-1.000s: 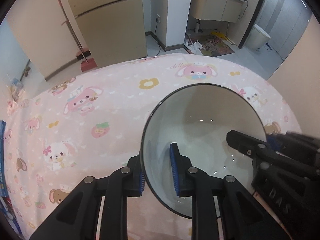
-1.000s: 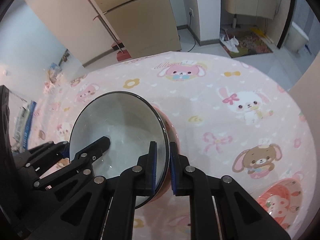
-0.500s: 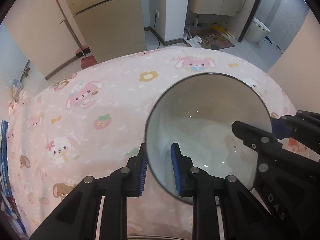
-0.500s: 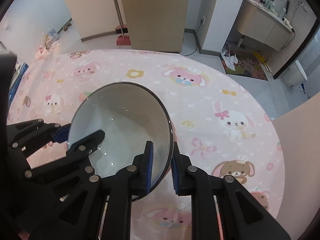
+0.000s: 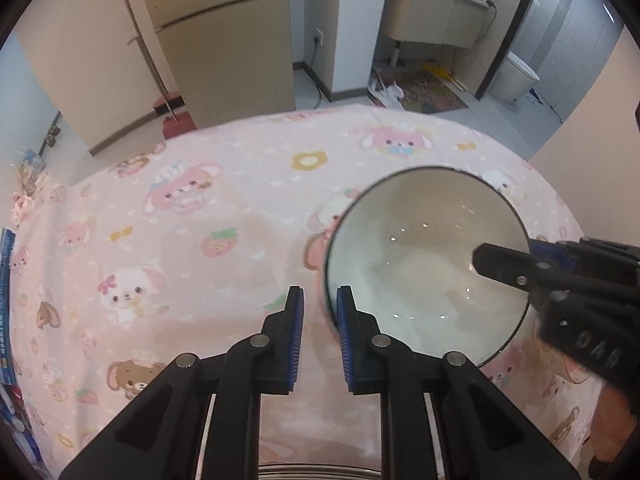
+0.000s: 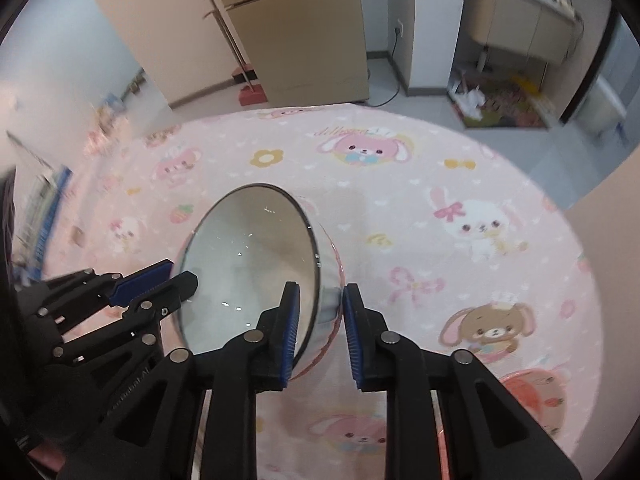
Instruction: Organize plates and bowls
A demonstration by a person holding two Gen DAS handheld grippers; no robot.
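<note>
A round bowl with a white inside and a dark rim (image 5: 424,264) sits on the pink cartoon-print tablecloth (image 5: 200,248). In the right wrist view the bowl (image 6: 252,264) shows a shiny outer wall. My left gripper (image 5: 319,316) is open; both pads stand just left of the bowl's rim, off it. My right gripper (image 6: 318,322) is open with its fingers astride the bowl's right rim, not pinching it. The right gripper's fingers (image 5: 520,268) reach over the bowl's right side in the left wrist view.
A pink plate (image 6: 536,396) with a strawberry print lies at the table's right near edge. A metal rim (image 5: 316,472) shows at the bottom edge under my left gripper. Beyond the table are a beige fridge (image 5: 224,32), a red dustpan and a bathroom doorway.
Both grippers have let go of the bowl's rim. My left gripper opened and slid left off the rim; my right gripper opened around it. The bowl now rests lower on the cloth.
</note>
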